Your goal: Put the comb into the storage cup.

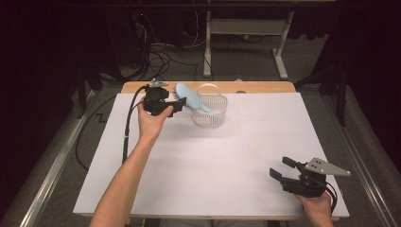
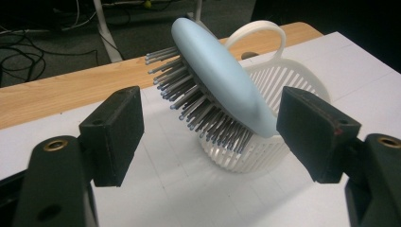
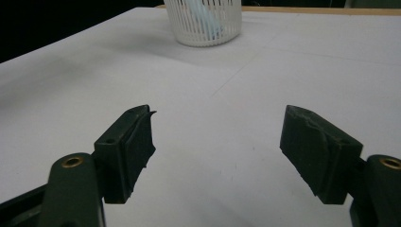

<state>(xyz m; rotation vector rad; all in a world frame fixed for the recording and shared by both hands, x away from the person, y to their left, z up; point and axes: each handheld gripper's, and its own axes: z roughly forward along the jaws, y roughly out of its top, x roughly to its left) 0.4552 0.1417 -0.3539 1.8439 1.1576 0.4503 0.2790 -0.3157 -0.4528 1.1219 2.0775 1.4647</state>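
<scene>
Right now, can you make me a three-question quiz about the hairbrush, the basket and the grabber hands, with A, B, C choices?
1. Where is the hairbrush?
A. Flat on the table beside the right gripper
B. Leaning in the white basket, its head sticking out over the rim
C. On the floor

2. What colour is the back of the brush?
A. Light blue
B. Red
C. Black

3. How are the jaws of the left gripper?
A. Shut on the brush
B. Shut on the basket handle
C. Open, with the brush between and beyond them

Answers:
1 B, since the left gripper view shows its lower end inside the basket and its bristly head tilted out.
2 A, as the smooth back is pale blue in the high view too.
3 C, because both black pads stand wide apart and touch nothing. The right gripper is open as well.
</scene>
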